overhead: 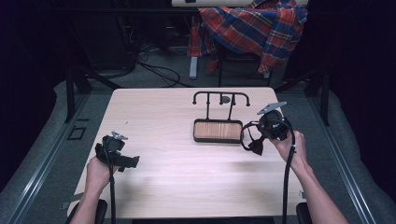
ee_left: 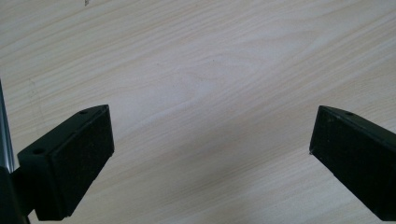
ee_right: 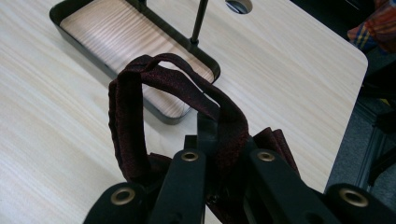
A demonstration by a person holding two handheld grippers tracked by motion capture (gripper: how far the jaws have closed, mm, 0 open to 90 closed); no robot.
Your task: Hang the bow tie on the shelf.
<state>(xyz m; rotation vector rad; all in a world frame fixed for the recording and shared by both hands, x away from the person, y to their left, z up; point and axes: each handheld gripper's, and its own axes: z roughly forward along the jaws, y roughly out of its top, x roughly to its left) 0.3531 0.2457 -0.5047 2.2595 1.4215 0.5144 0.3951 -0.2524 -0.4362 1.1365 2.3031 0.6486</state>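
Bow tie (ee_right: pixel 187 98), dark red with a strap loop, hangs pinched in the right gripper (overhead: pixel 262 135), whose jaws are squeezed tight on it, lifted just above the table (overhead: pixel 159 177) at about 3 o'clock. Left gripper (overhead: pixel 122 158) waits near 8 o'clock with jaws wide apart and nothing between them. I think the next move is to carry the strap up to the stand (overhead: pixel 219 116) at 12 o'clock and hook it on a peg.

Table (overhead: pixel 163 186) was evenly lit from above, pale wood bright; surroundings fell into deep dark. Soft shadows lay under stand (overhead: pixel 218 130). High view was slightly soft, grainy. Right gripper view: near tool (ee_right: pixel 219 158) blurred, dark red strap (ee_right: pixel 140 93) sharper. Left gripper view: wood grain crisp, no glare.
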